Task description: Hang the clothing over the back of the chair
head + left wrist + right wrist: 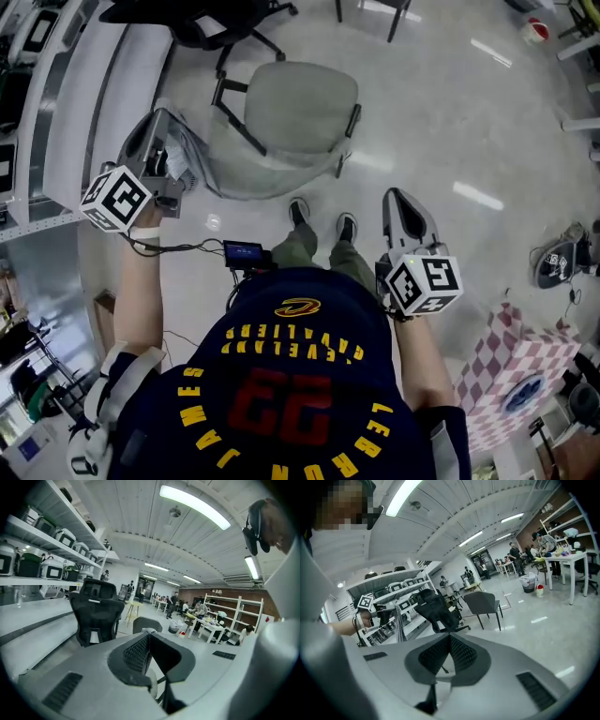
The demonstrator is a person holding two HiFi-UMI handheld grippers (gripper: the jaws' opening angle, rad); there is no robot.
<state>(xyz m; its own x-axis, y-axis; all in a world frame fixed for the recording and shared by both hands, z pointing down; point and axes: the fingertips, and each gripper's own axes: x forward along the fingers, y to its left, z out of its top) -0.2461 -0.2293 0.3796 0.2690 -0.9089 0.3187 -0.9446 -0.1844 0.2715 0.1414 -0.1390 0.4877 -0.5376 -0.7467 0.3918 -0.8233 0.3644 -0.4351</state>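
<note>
A grey chair (pixel 292 108) stands on the floor just ahead of the person's feet in the head view. Pale grey clothing (pixel 220 161) hangs from my left gripper (pixel 161 122) at the chair's left and trails down against the chair's near edge. The left gripper (pixel 148 633) is shut, with a scrap of pale cloth showing at its tip. The right gripper view shows that cloth (pixel 399 623) hanging from it. My right gripper (pixel 399 197) is held to the right of the feet, away from the chair. The right gripper (pixel 450 638) is shut with nothing in it.
A black office chair (pixel 202 23) stands beyond the grey chair, beside long white shelves (pixel 66 103) on the left. A pink-and-white checked bundle (pixel 520 361) and a dark object (pixel 553 262) lie on the floor at the right. People and tables (pixel 211 620) are far off.
</note>
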